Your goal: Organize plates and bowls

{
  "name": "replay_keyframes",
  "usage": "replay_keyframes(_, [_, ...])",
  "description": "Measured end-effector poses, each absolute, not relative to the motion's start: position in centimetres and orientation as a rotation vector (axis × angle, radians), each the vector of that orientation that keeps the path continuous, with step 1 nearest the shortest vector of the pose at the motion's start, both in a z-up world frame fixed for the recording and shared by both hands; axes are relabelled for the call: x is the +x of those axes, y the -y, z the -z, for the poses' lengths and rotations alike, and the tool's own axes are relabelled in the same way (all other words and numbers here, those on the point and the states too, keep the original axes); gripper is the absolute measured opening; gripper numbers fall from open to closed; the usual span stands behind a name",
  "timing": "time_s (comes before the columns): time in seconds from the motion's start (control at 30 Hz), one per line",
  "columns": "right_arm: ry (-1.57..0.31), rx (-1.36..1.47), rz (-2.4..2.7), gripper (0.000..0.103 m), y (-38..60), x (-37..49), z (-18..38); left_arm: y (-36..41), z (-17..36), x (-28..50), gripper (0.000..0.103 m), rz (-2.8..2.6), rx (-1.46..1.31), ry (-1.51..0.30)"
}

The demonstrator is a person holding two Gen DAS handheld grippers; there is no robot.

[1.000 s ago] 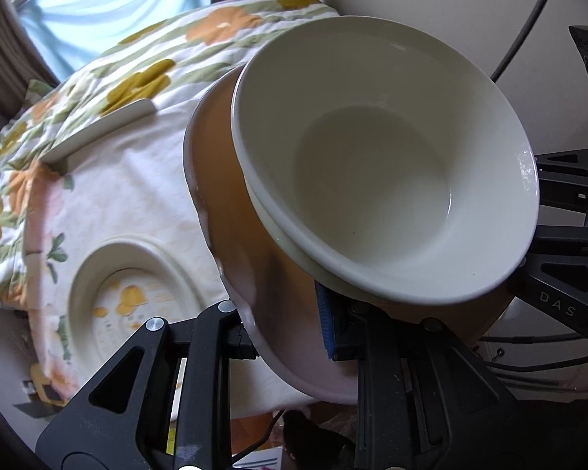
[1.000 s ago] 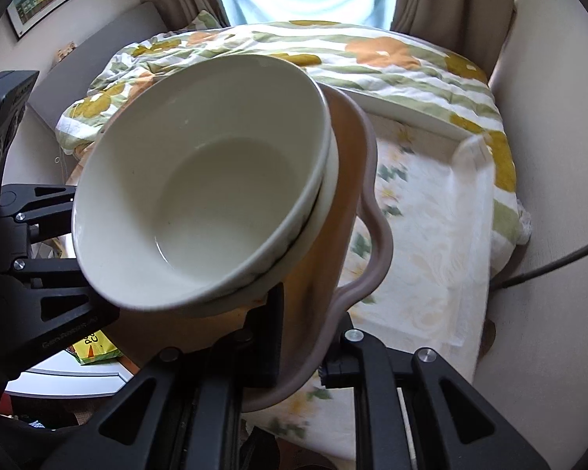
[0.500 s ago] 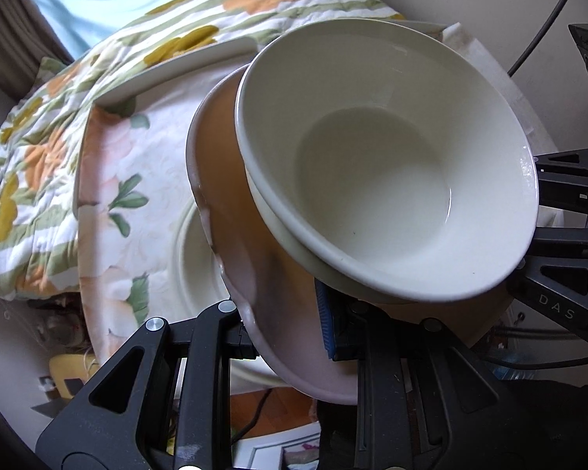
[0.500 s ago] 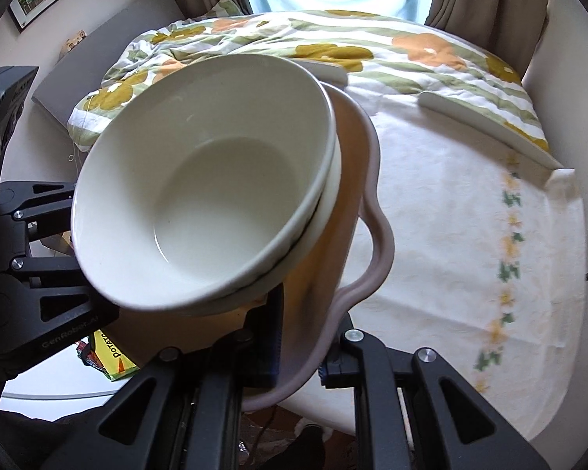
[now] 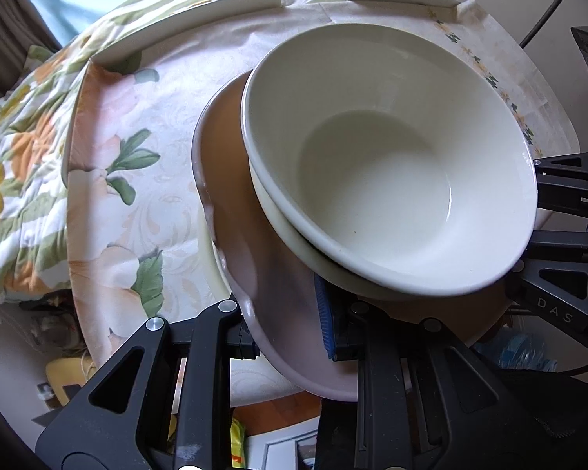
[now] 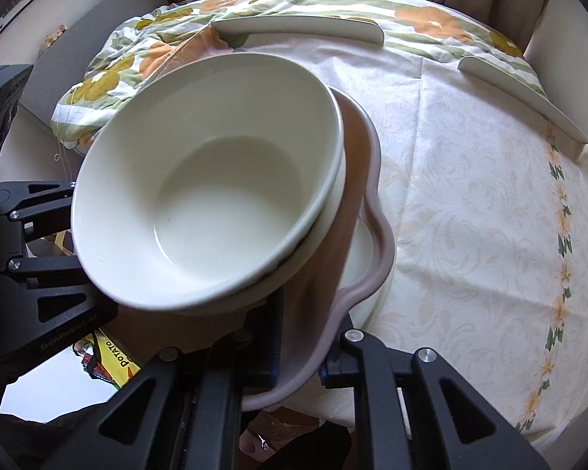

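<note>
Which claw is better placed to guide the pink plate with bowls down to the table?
Right, slightly. Both the left claw and right claw clamp the pink plate carrying the bowls, but the right view shows the white plate on the table below its rim.

A tabletop (image 6: 470, 180) carries a pale floral cloth (image 5: 145, 180) that covers its surface. Along its far edge, two long white rim pieces (image 6: 298, 25) stand beside a flower-patterned quilt (image 6: 145, 39). A white plate (image 6: 362, 274) lies on the cloth, mostly hidden.
</note>
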State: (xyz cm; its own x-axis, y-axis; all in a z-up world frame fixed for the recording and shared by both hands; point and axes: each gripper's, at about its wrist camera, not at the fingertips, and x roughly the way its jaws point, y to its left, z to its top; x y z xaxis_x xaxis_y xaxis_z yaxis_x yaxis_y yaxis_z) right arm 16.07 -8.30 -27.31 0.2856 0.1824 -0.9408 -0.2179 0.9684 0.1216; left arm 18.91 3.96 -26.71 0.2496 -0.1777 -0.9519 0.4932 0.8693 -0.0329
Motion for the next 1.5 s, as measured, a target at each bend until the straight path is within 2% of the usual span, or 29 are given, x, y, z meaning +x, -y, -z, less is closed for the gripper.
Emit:
replay_keyframes(0.53, [-1.280,-0.006,-0.231,0.013,8.2,16.3,27.6,-3.9,26.8,19.3,0.019,0.488,0.310,-1.270])
replay_keyframes(0.73, [-1.343,0.017,-0.219,0.013,8.4,16.7,27.5,-3.9,26.9,19.7,0.019,0.504,0.302,-1.328])
replay_keyframes(0.83, [-1.386,0.048,-0.217,0.019,8.6,17.0,27.4,-3.6,26.9,19.8,0.020,0.510,0.316,-1.360])
replay_keyframes(1.5, [-1.428,0.053,-0.229,0.031,8.9,16.4,26.0,-4.1,25.2,19.7,0.021,0.523,0.365,-1.424])
